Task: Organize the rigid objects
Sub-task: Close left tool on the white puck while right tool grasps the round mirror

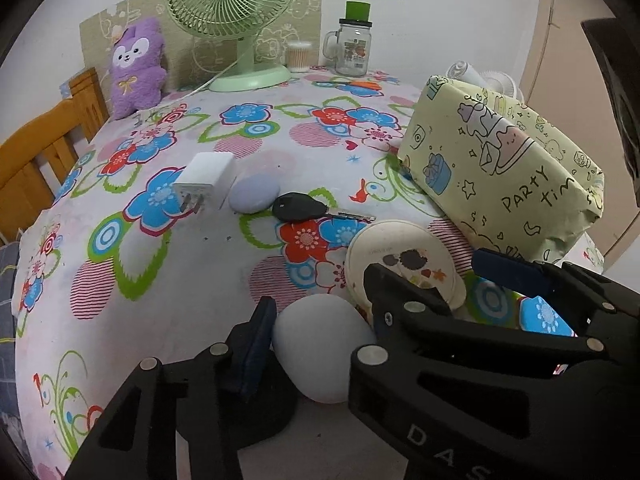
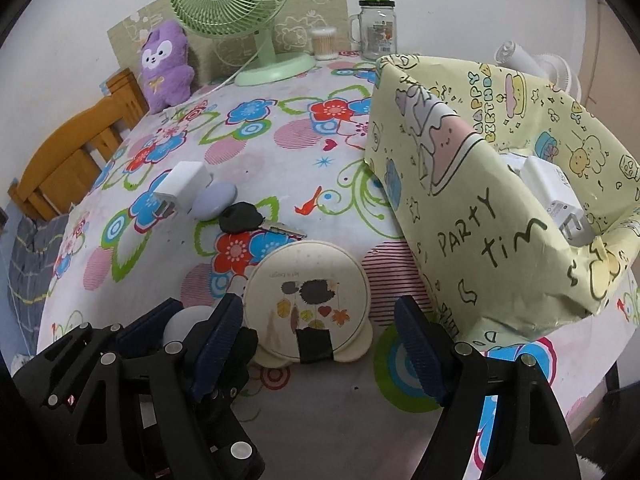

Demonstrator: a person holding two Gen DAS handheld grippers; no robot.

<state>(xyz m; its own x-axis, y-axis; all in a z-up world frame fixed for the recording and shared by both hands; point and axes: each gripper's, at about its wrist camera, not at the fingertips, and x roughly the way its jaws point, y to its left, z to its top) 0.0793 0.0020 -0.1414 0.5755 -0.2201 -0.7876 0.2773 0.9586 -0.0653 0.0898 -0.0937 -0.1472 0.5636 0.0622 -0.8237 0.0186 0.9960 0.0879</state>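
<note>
Left gripper closes on a pale grey egg-shaped stone at the near edge of a flower-print bench.

Its jaws press the stone from both sides, while the right gripper, jaws spread and holding nothing, straddles a round cream compact case with a leaf picture beside the stone. Farther back lie a white plug-in charger, a lavender oval stone touching it, and a black-headed key. To the right stands an open yellow-green box wrapped in cartoon party paper, holding another white charger.
</note>
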